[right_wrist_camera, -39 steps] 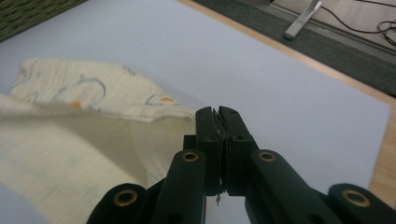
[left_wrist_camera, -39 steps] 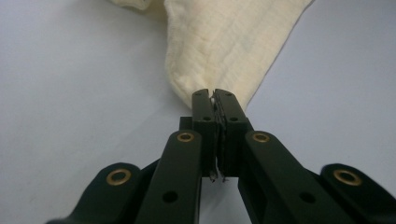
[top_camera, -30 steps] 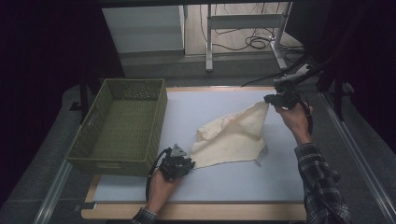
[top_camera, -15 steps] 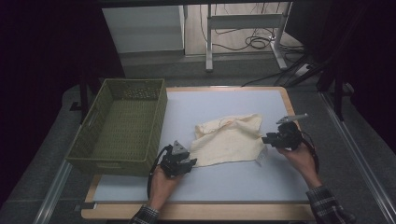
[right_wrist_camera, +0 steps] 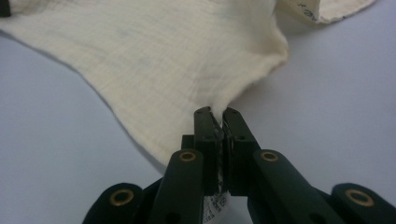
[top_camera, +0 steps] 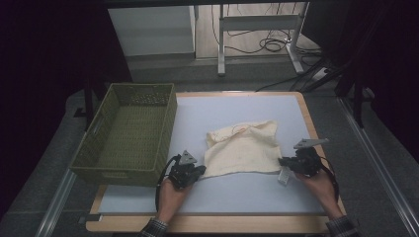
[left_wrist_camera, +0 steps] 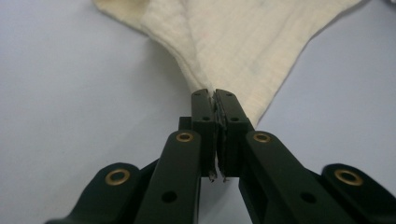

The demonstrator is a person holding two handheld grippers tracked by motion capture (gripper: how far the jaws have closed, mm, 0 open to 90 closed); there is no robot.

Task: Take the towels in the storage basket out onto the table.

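Cloth (top_camera: 243, 150) flat on bench (top_camera: 237, 109), right of basket (top_camera: 129, 132). Left hand-held gripper (top_camera: 196, 172) and right hand-held gripper (top_camera: 285, 162) clamped on near corners — thin pinches; uneven pull may slip a corner.

Cloth (left_wrist_camera: 243, 42) cut off by top edge in left gripper view; pinched corner hidden between jaws. Same in right gripper view: cloth (right_wrist_camera: 154, 60) clipped top and left. Label print (right_wrist_camera: 308, 11) too blurred to read.
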